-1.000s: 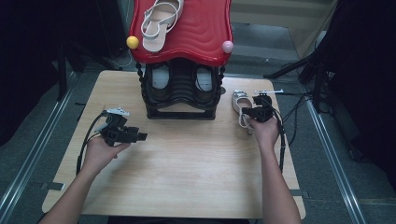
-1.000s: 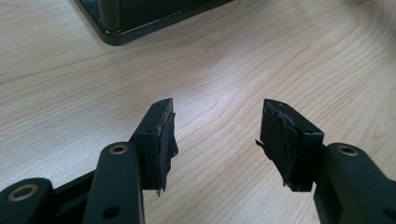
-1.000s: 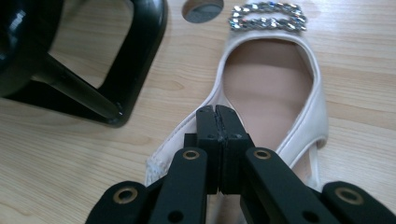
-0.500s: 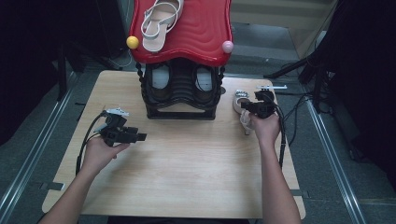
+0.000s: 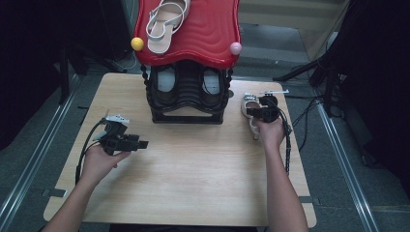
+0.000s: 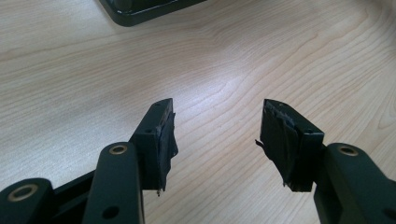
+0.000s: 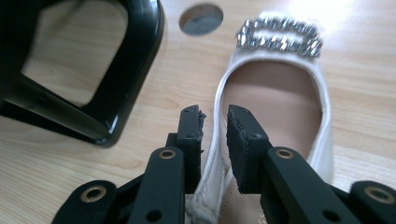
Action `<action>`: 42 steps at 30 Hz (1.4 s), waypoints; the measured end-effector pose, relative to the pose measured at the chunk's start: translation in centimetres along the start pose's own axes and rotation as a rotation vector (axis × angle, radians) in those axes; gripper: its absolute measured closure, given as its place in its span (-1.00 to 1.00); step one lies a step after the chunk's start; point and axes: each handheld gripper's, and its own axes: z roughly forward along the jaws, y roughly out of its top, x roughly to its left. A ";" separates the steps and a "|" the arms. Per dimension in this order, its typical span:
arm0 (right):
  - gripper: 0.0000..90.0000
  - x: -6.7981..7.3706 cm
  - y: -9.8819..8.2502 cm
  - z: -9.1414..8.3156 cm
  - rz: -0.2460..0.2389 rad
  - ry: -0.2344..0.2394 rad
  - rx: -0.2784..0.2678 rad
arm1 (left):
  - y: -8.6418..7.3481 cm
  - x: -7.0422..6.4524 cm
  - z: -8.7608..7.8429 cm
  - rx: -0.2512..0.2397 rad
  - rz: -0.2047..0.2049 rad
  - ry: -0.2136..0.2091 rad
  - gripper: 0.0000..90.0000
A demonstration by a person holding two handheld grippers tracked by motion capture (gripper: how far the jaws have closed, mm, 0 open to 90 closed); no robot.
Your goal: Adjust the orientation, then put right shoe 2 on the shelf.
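Opening a little over the last second, the right claw (image 7: pixel 214 116) now straddles the side wall of the white shoe (image 7: pixel 275 98) lying on the counter (image 5: pixel 193 183) beside the black rack (image 5: pixel 187 92), likely regripping it, while the left claw (image 6: pixel 217 135) hangs apart and empty.

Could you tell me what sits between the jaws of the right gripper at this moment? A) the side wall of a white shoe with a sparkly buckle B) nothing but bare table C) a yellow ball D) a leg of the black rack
A: in the right gripper view, the right gripper straddles the left side wall of the white shoe, with the black rack off to one side.
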 end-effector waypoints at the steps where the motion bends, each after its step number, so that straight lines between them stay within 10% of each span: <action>1: 0.71 0.0 0.0 0.2 -0.001 -0.003 0.011 | 0.0 0.0 0.0 -0.001 -0.004 0.000 0.01; 14: 0.92 0.2 0.5 1.3 -0.006 -0.065 0.097 | -0.2 -0.1 -0.1 -0.005 -0.003 0.001 0.01; 42: 0.97 -1.0 0.9 -1.1 0.084 0.059 0.021 | -0.1 0.4 0.1 -0.001 -0.010 -0.002 0.01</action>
